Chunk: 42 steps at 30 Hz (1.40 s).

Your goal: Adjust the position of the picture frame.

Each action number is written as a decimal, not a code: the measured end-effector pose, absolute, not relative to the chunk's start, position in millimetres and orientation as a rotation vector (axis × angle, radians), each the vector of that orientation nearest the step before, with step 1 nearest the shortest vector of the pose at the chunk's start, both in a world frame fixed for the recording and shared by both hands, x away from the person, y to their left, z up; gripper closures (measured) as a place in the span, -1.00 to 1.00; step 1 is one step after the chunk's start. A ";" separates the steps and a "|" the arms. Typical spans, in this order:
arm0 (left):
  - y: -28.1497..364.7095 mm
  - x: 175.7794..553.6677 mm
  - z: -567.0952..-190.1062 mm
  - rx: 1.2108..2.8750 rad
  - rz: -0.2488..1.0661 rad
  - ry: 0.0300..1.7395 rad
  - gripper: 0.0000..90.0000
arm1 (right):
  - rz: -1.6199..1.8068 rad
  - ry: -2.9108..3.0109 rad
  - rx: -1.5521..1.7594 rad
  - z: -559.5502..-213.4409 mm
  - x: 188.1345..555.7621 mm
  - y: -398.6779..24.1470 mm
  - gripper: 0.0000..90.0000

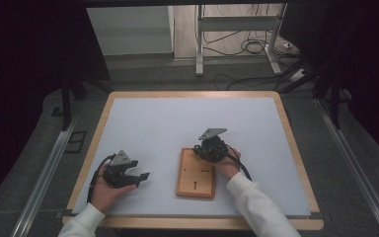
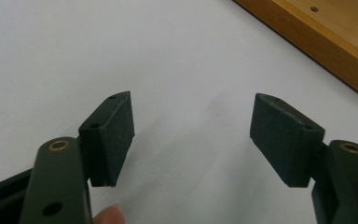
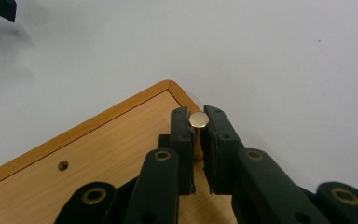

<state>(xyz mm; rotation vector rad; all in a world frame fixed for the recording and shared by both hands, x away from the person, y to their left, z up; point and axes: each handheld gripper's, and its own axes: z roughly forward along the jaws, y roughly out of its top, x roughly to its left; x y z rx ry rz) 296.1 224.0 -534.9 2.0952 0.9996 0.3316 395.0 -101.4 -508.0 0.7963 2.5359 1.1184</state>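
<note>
Right now the peg (image 3: 198,122) stands clamped between the pads of the right gripper (image 3: 198,135), over the far corner of the wooden board (image 3: 98,158). Since the grip looks narrow, the peg could tilt or slip and miss its hole. Well to the board's left, the left gripper (image 2: 192,135) rests with jaws spread and empty, so nothing steadies the board if it slides.

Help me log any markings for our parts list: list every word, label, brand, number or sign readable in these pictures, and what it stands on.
No readable text in any view.
The wooden board carries dark marks and small holes, no letters or numbers.
The peg held in the right gripper has a plain, unmarked metal head.
The left gripper pads are blank.
</note>
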 end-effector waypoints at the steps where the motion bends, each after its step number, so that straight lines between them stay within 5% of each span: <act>1: 223.9 296.0 -534.8 2.096 0.332 0.998 -0.34 | 1.122 2.535 0.798 -508.2 394.9 -101.1 0.84; 13: 224.7 296.6 -535.2 2.093 0.329 1.001 -0.34 | 1.126 2.535 0.807 -508.4 393.5 -99.5 0.79; 14: 225.4 296.5 -535.3 2.090 0.329 1.000 -0.34 | 1.151 2.531 0.818 -507.3 393.5 -100.9 0.54; 15: 225.4 296.5 -535.3 2.090 0.329 1.000 -0.34 | 1.151 2.531 0.818 -507.3 393.5 -100.9 0.54; 17: 226.0 296.6 -535.3 2.086 0.328 1.001 -0.34 | 1.155 2.498 0.815 -499.6 391.1 -106.4 0.23; 23: 223.1 298.1 -534.6 2.091 0.328 0.983 -0.34 | 1.193 2.426 0.878 -484.8 380.2 -139.4 -0.17; 42: 210.8 307.1 -532.3 2.099 0.336 0.953 -0.34 | 1.128 2.313 1.084 -508.5 315.7 -258.9 -0.40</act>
